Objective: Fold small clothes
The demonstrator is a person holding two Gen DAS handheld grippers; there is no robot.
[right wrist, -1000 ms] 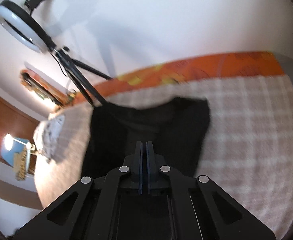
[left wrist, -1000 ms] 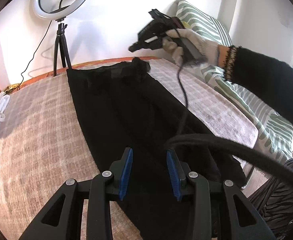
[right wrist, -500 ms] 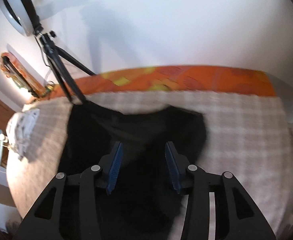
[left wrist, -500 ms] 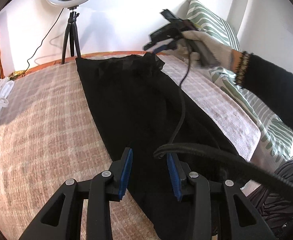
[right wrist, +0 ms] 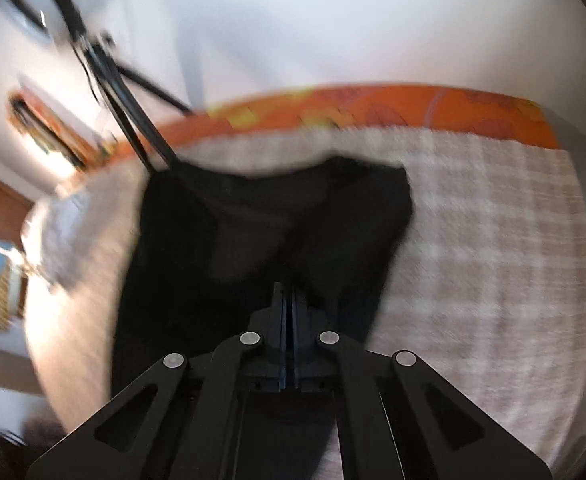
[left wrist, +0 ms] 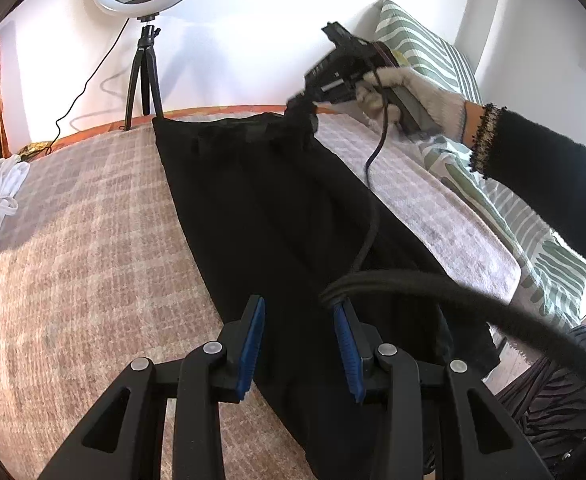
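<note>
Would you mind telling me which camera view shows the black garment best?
The left wrist view: the black garment lies sharp, stretched lengthwise along the bed. The right wrist view shows only its far end, blurred.

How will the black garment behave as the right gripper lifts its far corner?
Probably floppy: the black garment lies flat and creased on the checked blanket, bunching where the right gripper pinches it. Likely light, since its thin edge looks sheer. The unheld length will probably drag and fold over.

Black tongs [left wrist: 299, 340], blue pads [left wrist: 251, 346]; grey glove [left wrist: 421, 94], black sleeve [left wrist: 549, 176]
</note>
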